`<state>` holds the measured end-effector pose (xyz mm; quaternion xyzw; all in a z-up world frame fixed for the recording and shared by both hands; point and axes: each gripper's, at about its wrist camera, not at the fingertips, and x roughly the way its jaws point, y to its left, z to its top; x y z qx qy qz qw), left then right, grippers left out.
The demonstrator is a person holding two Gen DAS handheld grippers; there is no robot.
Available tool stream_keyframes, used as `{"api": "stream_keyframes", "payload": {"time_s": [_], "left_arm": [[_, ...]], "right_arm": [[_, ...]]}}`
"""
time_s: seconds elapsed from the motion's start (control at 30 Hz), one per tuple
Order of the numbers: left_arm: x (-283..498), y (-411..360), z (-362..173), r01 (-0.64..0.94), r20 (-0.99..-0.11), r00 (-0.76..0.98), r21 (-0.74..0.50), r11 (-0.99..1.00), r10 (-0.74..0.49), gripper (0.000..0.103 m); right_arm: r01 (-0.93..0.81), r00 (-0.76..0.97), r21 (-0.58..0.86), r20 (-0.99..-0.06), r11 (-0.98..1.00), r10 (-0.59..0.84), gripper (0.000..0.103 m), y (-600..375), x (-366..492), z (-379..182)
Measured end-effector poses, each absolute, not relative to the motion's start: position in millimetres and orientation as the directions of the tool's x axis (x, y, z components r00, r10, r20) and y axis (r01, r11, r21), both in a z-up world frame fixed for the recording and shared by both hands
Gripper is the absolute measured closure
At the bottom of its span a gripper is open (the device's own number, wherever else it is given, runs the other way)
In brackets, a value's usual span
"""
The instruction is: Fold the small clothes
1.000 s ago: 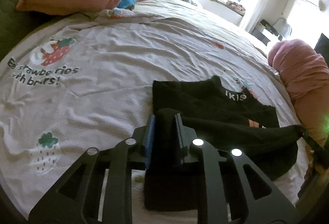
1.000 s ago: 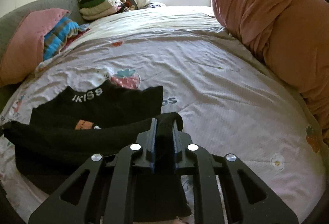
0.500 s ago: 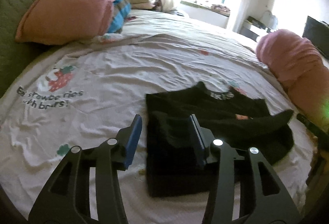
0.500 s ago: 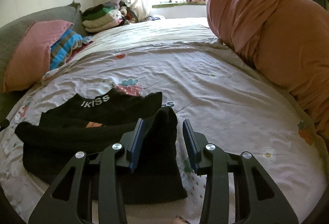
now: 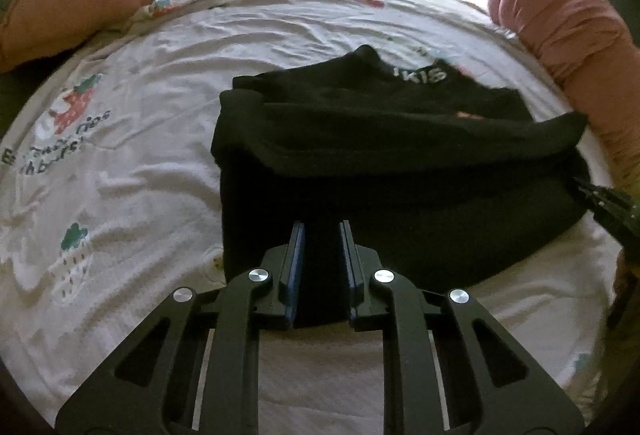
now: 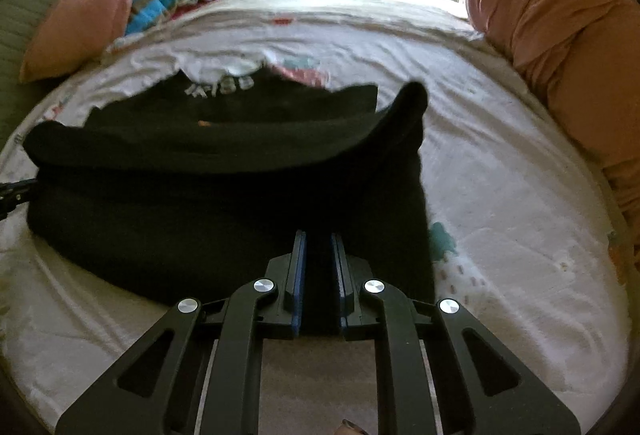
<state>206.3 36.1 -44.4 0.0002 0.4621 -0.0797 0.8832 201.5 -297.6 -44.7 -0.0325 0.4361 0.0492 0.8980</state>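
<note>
Pointing steeply down at the bed (image 5: 120,195), left tool (image 5: 321,231) and right tool (image 6: 318,239) have just closed, each pinching the shirt's (image 5: 400,195) near hem.

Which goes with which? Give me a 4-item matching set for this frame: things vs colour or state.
Things:
1. garment
2. pillow
3. left gripper
4. bedsheet

Colour or state:
a. white with strawberry prints
b. black, part-folded on the bed
c. pink, by the headboard
d. jaws just closed, pinching the black fabric's near edge

Pairs: 1-b, 2-c, 3-d, 4-a
</note>
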Motion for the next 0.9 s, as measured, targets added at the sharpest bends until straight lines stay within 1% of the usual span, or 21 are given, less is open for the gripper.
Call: {"api": "stream_keyframes", "payload": {"time_s": [0.07, 0.33, 0.47, 0.63, 0.73, 0.8, 0.9], "left_arm": [[208, 33, -48, 0.145, -0.816, 0.565, -0.044, 0.988, -0.119, 0.092], [237, 33, -47, 0.134, -0.786, 0.609, -0.027, 0.991, -0.104, 0.092], [257, 44, -43, 0.087, -0.767, 0.633, -0.065, 0.994, -0.105, 0.092], [276, 73, -32, 0.002, -0.732, 0.67, -0.162, 0.987, -0.122, 0.092], [275, 89, -27, -0.032, -0.708, 0.699, -0.177, 0.984, -0.105, 0.089], [274, 100, -26, -0.058, -0.703, 0.705, -0.196, 0.979, -0.098, 0.084], [272, 116, -28, -0.116, -0.7, 0.711, -0.212, 0.97, -0.068, 0.083]], "right_arm": [[-0.117, 0.609, -0.016, -0.791, 0.993, 0.059, 0.091, -295, 208, -51], [-0.106, 0.612, 0.0, -0.788, 0.994, 0.066, 0.091, -290, 246, -54], [-0.093, 0.616, 0.009, -0.785, 0.996, 0.065, 0.091, -290, 269, -46], [-0.062, 0.625, 0.013, -0.779, 0.998, 0.049, 0.091, -293, 296, -37], [-0.038, 0.639, 0.015, -0.768, 0.999, 0.036, 0.091, -297, 302, -31], [-0.021, 0.651, 0.021, -0.759, 1.0, 0.03, 0.091, -303, 303, -28], [0.006, 0.66, 0.039, -0.751, 0.999, 0.025, 0.09, -315, 303, -24]]}}
